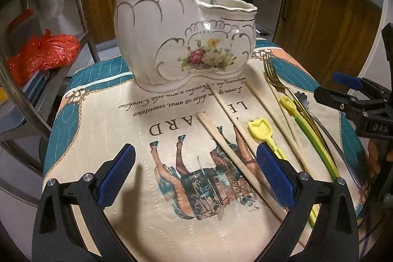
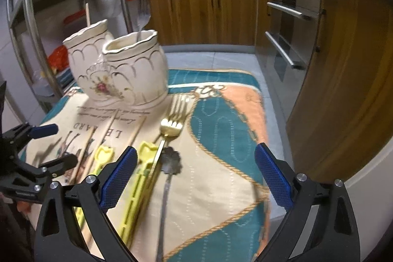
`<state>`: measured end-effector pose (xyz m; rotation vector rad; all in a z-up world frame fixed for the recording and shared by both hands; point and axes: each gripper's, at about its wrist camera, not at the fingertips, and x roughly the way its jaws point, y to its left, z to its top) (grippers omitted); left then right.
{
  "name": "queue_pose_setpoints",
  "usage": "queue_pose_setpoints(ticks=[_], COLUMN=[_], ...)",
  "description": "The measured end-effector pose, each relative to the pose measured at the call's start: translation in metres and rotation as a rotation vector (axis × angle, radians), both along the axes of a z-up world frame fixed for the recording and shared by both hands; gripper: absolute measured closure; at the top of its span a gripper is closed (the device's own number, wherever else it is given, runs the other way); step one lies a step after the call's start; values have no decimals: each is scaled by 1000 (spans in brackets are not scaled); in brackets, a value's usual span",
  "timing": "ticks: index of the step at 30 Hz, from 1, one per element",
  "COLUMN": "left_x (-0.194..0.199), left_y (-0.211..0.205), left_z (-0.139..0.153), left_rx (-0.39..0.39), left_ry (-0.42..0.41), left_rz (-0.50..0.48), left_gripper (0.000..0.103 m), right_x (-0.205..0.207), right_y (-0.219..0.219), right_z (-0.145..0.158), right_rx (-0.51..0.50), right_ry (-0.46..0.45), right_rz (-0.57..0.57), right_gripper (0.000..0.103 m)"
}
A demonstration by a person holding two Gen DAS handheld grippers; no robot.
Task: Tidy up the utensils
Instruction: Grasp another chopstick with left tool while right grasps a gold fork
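While both jaws gape empty, gold fork [image 2: 175,112] lengthwise, tines toward ceramic holder [image 2: 118,70].

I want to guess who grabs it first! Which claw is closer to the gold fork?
The right claw. It hovers open just behind the gold fork. The left claw hangs over the wooden chopsticks, further left.
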<state>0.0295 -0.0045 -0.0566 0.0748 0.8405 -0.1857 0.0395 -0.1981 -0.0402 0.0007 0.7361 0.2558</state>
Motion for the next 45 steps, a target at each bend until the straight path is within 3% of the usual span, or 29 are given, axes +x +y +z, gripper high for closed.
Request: queue_pose_setpoints(ticks=[2, 7, 9, 12, 14, 21, 29, 31, 40, 45], left_x=[0, -3, -4, -4, -2, 6, 18, 20, 19, 16], left_y=[-1, -11, -15, -17, -15, -19, -20, -18, -8, -2], left_z=[0, 0, -2, -3, -3, -2, 0, 3, 16, 14], left_rx=[-6, -1, -1, 8, 1, 25, 35, 15, 11, 62], left_ry=[4, 11, 26, 33, 35, 31, 38, 43, 21, 35], left_rz=[2, -33, -47, -49, -41, -49, -75, -91, -131, -162], left_gripper=[9, 35, 46, 52, 55, 80, 92, 97, 98, 98], right_x=[3, 12, 13, 14, 16, 25, 28, 27, 20, 20], right_y=[5, 20, 23, 25, 26, 29, 42, 43, 34, 20], right_z=[0, -2, -3, -5, -7, -11, -12, -12, -1, 6], right_rx=[8, -1, 0, 13, 22, 13, -65, -59, 6, -9], right_ry=[17, 34, 44, 61, 77, 116, 104, 98, 55, 16], right_rz=[15, 52, 64, 79, 85, 81, 102, 113, 119, 57], right_gripper=[18, 57, 65, 73, 76, 78, 88, 96, 98, 98])
